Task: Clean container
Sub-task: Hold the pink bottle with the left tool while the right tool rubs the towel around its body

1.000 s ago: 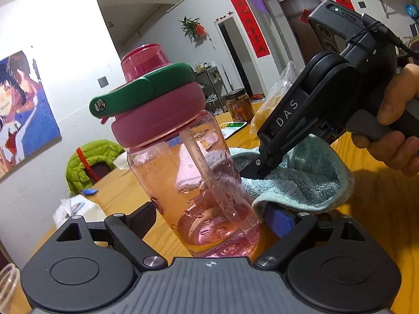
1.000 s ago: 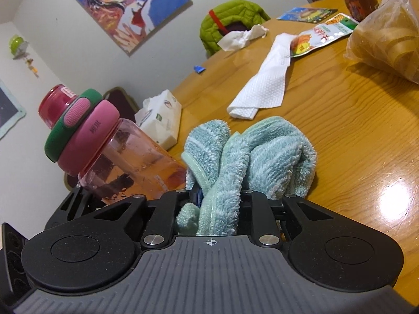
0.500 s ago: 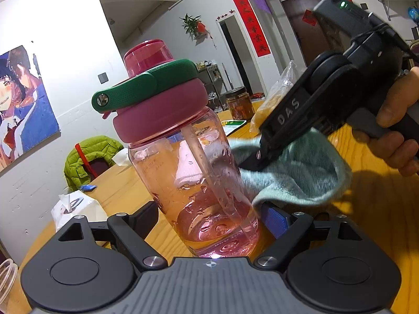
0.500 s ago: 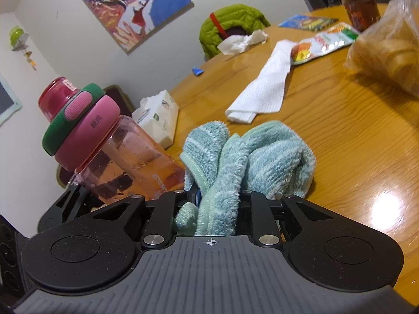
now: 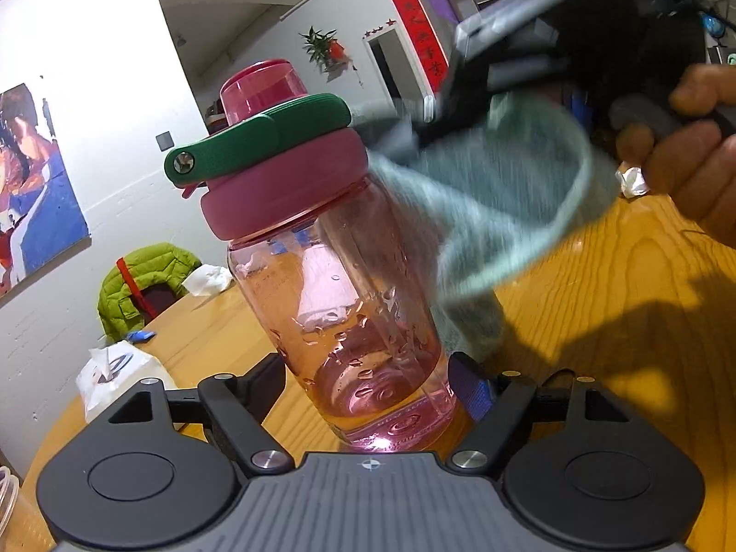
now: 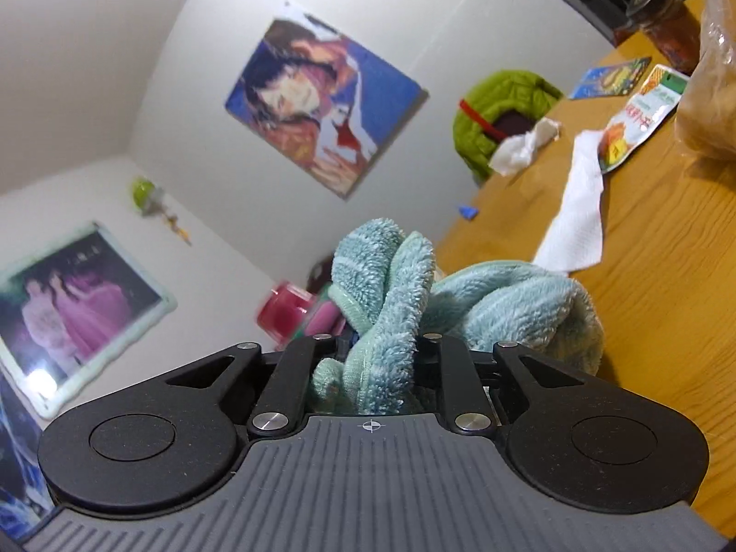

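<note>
A clear pink bottle (image 5: 349, 303) with a pink lid and green handle (image 5: 257, 142) stands tilted on the wooden table. My left gripper (image 5: 368, 382) is closing its jaws around the bottle's base, and both pads touch its sides. My right gripper (image 6: 382, 340) is shut on a bunched light-blue towel (image 6: 520, 308). In the left wrist view the towel (image 5: 497, 193) is blurred and lies against the bottle's upper right side, by the lid. The right gripper (image 5: 432, 129) is blurred above it, held by a person's hand (image 5: 690, 170). The bottle's cap (image 6: 285, 313) peeks out left of the towel.
On the table (image 5: 621, 322) lie a tissue pack (image 5: 110, 372), a white paper towel (image 6: 579, 221), a snack packet (image 6: 644, 115), a plastic bag (image 6: 708, 92) and a jar (image 6: 667, 27). A green jacket (image 5: 142, 276) hangs on a chair at the far edge.
The right gripper has lifted the towel from the bottle's lower side up to its lid and tipped upward. The left jaws have narrowed onto the bottle's base.
</note>
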The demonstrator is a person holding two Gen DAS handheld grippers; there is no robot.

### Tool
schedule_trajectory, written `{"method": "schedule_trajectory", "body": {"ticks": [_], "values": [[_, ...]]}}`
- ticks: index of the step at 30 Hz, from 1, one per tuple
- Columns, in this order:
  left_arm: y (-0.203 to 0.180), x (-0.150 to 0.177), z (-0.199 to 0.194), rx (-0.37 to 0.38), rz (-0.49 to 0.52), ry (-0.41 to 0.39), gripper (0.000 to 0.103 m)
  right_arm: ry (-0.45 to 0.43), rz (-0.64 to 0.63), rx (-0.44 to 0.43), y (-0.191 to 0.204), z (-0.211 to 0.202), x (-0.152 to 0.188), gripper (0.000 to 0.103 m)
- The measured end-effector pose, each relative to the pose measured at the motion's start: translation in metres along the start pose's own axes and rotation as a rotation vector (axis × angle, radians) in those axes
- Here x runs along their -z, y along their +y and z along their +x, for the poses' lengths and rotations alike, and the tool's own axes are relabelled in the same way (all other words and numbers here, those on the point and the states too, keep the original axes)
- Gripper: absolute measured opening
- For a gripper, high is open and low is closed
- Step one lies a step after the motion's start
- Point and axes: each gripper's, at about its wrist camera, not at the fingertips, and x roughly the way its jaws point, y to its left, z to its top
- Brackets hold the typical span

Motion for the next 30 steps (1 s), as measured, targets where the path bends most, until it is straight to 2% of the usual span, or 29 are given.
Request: {"method": "schedule_trajectory", "body": {"ticks": [6,9,11,14,18,21,26,30], "values": [[0.003,0.002,0.001,-0.005,-0.001,-0.001,0.075,0.219,-0.004,0.303,-0.023,0.037,0.013,0.019],[0.003,0.003,0.002,-0.013,-0.006,0.005,0.077,0.235,-0.073,0.348,-0.018,0.043,0.017,0.019],[0.003,0.002,-0.002,-0.026,-0.01,0.017,0.087,0.214,-0.097,0.349,-0.015,0.041,0.017,0.02],[0.002,-0.004,-0.017,-0.043,-0.028,0.019,0.087,0.145,-0.096,0.322,-0.014,0.033,0.013,0.021],[0.003,-0.01,-0.03,0.042,-0.066,-0.008,0.082,0.06,-0.099,0.282,-0.012,0.027,0.006,0.021],[-0.01,-0.006,-0.026,0.042,-0.017,-0.002,0.079,0.085,-0.106,0.248,-0.009,0.033,0.006,0.021],[-0.006,0.001,0.0,-0.056,0.072,-0.012,0.08,0.152,-0.137,0.219,0.002,0.028,0.004,0.02],[0.003,0.004,0.007,-0.059,0.059,-0.015,0.081,0.226,-0.152,0.164,0.009,0.024,0.004,0.022]]}}
